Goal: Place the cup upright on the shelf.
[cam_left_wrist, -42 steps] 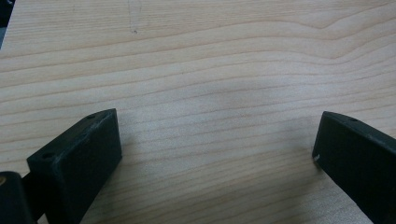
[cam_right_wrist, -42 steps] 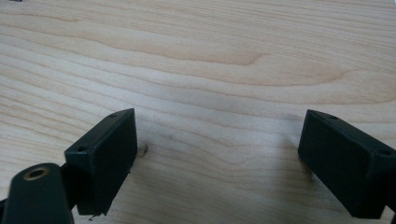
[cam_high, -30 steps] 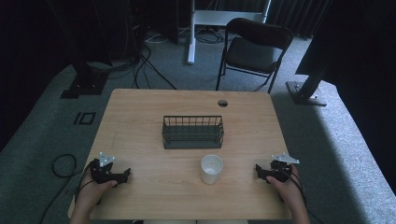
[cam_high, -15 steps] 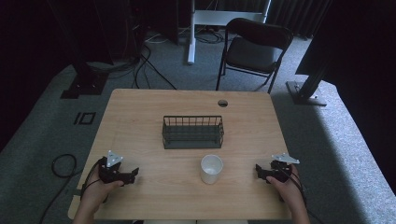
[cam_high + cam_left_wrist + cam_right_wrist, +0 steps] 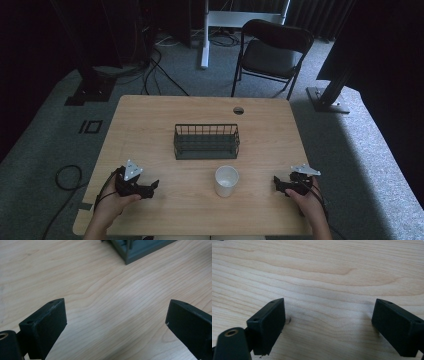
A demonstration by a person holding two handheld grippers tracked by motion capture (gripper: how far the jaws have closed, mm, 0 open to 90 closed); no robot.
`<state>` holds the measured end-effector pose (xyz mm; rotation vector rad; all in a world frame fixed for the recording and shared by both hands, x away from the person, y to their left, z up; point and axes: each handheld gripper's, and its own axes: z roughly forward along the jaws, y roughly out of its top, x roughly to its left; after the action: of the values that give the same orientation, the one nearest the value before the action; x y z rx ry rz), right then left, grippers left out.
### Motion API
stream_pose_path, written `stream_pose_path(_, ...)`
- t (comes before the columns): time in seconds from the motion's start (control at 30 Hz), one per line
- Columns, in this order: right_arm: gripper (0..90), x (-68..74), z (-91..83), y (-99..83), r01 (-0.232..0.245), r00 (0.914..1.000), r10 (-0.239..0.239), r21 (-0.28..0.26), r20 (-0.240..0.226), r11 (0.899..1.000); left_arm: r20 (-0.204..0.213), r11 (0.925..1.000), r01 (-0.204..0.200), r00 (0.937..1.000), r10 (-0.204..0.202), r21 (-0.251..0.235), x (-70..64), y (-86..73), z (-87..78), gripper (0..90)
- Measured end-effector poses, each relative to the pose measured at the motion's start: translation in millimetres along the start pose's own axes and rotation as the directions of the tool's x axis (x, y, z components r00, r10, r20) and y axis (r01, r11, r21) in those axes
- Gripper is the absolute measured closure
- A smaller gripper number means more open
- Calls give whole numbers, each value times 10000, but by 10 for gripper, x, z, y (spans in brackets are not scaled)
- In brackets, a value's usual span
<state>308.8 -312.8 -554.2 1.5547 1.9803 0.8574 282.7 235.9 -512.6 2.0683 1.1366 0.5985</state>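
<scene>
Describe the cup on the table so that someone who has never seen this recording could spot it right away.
Start at the wooden table and find the dark wire basket near its middle. Just in front of the basket, toward the person, stands the white cup, upright and open-topped, between the left gripper and the right gripper. It is the lone white, round thing on the tabletop.

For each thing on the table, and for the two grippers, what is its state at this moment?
Left gripper: open, nothing between its jaws, low over the table.
Right gripper: open, nothing between its jaws, low over the table.
Cup: upright, mouth up, standing free between the two grippers; looks empty.
Wire basket: upright, nothing inside, behind the cup.
Table: wood top, with a round hole near its far edge.
</scene>
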Motion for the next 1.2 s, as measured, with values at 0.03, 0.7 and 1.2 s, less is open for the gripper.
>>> stream_pose_path(0.03,113,0,0,0,0,10000,0,0,0,10000,42,10000,-31,10000,32,-27,-15,15,3,39)
stream_pose_path(0.7,113,0,0,0,-2,10000,2,1,0,10000,1420,9950,-846,9857,913,-526,-469,298,100,38)
stream_pose_path(1.2,113,0,0,0,-5,10000,5,1,-1,10000,2135,9883,-1369,9656,1484,-677,-698,375,180,39)
